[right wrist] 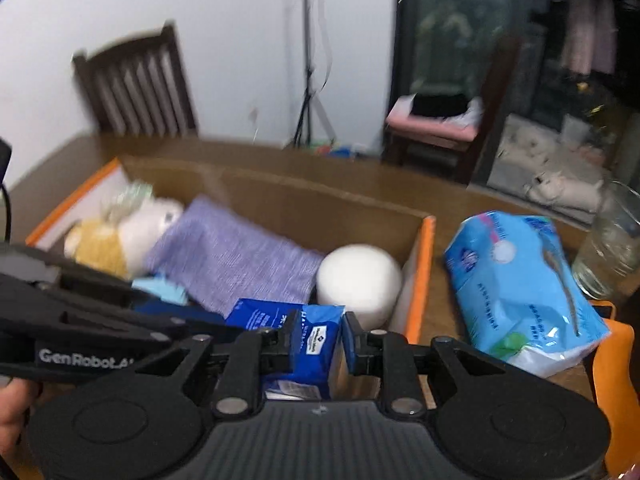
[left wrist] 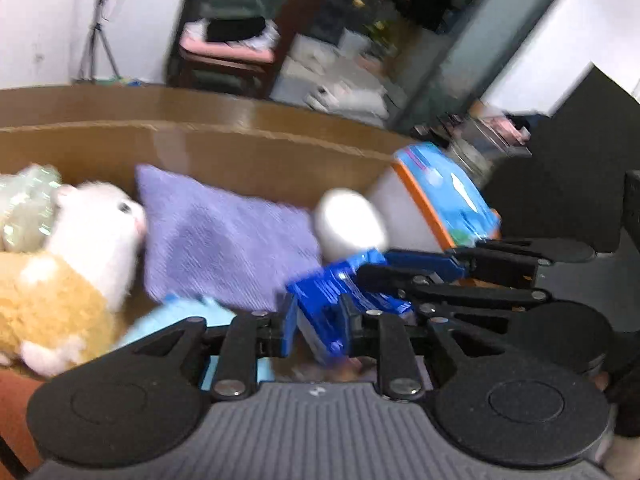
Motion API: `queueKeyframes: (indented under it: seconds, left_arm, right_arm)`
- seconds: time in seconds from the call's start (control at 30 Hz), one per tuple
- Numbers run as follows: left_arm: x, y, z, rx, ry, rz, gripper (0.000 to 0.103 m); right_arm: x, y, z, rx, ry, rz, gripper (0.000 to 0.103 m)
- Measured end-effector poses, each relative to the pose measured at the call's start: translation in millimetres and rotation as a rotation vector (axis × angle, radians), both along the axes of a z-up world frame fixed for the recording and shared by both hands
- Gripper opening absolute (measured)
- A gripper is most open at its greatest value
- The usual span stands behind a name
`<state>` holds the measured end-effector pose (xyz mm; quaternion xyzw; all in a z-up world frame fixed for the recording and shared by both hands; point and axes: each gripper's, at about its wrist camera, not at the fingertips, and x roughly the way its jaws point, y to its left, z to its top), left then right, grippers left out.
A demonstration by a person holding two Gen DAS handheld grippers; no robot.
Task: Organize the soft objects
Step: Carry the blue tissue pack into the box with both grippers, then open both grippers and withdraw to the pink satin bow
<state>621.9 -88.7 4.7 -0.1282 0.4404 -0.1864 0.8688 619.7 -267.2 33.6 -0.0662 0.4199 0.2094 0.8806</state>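
A: Closest to us, what did we have in the tongs?

B: Both pairs were clamped on the same dark blue tissue pack (right wrist: 316, 344). The right gripper (right wrist: 344, 340) had its pads pressed on the pack's upper end, and the left gripper (left wrist: 320, 320) pinched the crinkled blue wrapper from the other side. We held it just over the near edge of the cardboard box (right wrist: 280, 200), not yet set down.

A: And just past the fingertips?

B: A white foam roll (right wrist: 358, 280) stood upright in the box's right-hand corner, just beyond the right gripper. Left of it a purple cloth (right wrist: 236, 256) lay flat, with a pale blue soft thing (left wrist: 180, 312) peeking out beneath its near edge.

A: Further in?

B: Off to the far left, a yellow-and-white plush toy (left wrist: 80, 248) lay on its side against a crumpled clear bag (left wrist: 24, 208).

A: So how far along were we?

B: We judged it well along: four or five soft things already lay inside. The pack in our tongs remained to be placed, and the big light blue tissue bag (right wrist: 520, 292) sat outside the box, to the right of the right gripper on the table (right wrist: 440, 184), beside a glass jar (right wrist: 612, 240).

A: How did the pack look?

B: Small, blocky, glossy, its wrapper dented where we squeezed it.
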Motion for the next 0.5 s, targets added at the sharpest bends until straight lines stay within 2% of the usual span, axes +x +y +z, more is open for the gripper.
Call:
queueKeyframes:
  seconds: [0.03,0.1,0.17,0.23,0.3,0.4,0.5]
  left_arm:
    - [1.6,1.6,1.8,0.003,-0.006,0.04,0.031]
    - [4.7,5.0,1.1,-0.005,0.006,0.097,0.033]
    - [2.7,11.9,4.1,-0.024,0.004,0.117,0.033]
    - [-3.7,16.2,13.5,-0.011,-0.034,0.098,0.04]
    - [-14.9,20.3,27.5,-0.002,-0.074,0.081,0.047]
    - [-32.6,24.1,50.3,0.021,-0.12,0.061,0.047]
    - [-58.2,27.5,71.2,0.045,-0.169,0.033,0.052]
  right_arm:
    - [8.3,1.7,-1.3,0.006,0.004,-0.004,0.023]
    - [19.0,6.5,-5.9,-0.017,-0.009,-0.013,0.021]
    - [23.2,9.5,-5.2,-0.008,-0.009,-0.019,0.023]
    - [17.7,5.6,1.2,0.052,-0.01,-0.015,0.024]
    - [8.2,0.3,11.2,0.082,-0.026,-0.012,0.029]
    - [-7.7,-10.1,30.3,0.084,-0.058,-0.027,0.031]
    - [-31.1,-20.0,52.9,0.072,-0.091,-0.025,0.037]
